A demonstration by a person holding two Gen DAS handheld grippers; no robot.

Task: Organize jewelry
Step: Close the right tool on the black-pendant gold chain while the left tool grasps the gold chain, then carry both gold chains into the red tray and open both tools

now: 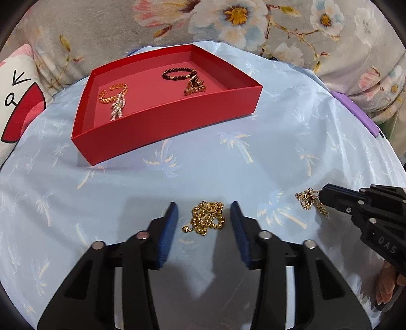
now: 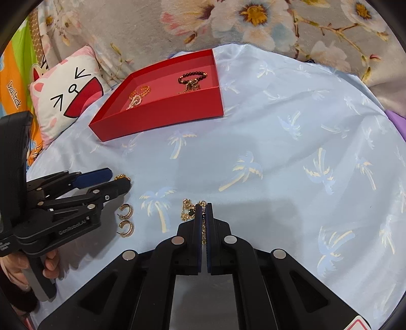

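A red tray (image 1: 162, 119) sits on the blue palm-print cloth; it also shows in the right wrist view (image 2: 162, 119). It holds a gold bangle (image 1: 113, 92), a pearl piece (image 1: 118, 108), a dark bead bracelet (image 1: 179, 73) and a gold clip (image 1: 194, 87). My left gripper (image 1: 205, 220) is open, low over the cloth, its pads either side of a gold bead necklace (image 1: 208, 218). My right gripper (image 2: 203, 210) is shut on a thin gold chain (image 2: 187, 210) lying on the cloth; it also shows in the left wrist view (image 1: 310, 200).
Two gold hoop earrings (image 2: 126, 220) lie on the cloth beside the left gripper (image 2: 119, 180). A cartoon-face pillow (image 2: 66, 94) lies left of the tray. A floral blanket (image 1: 253, 22) runs along the back. A purple edge (image 1: 355, 111) shows at the right.
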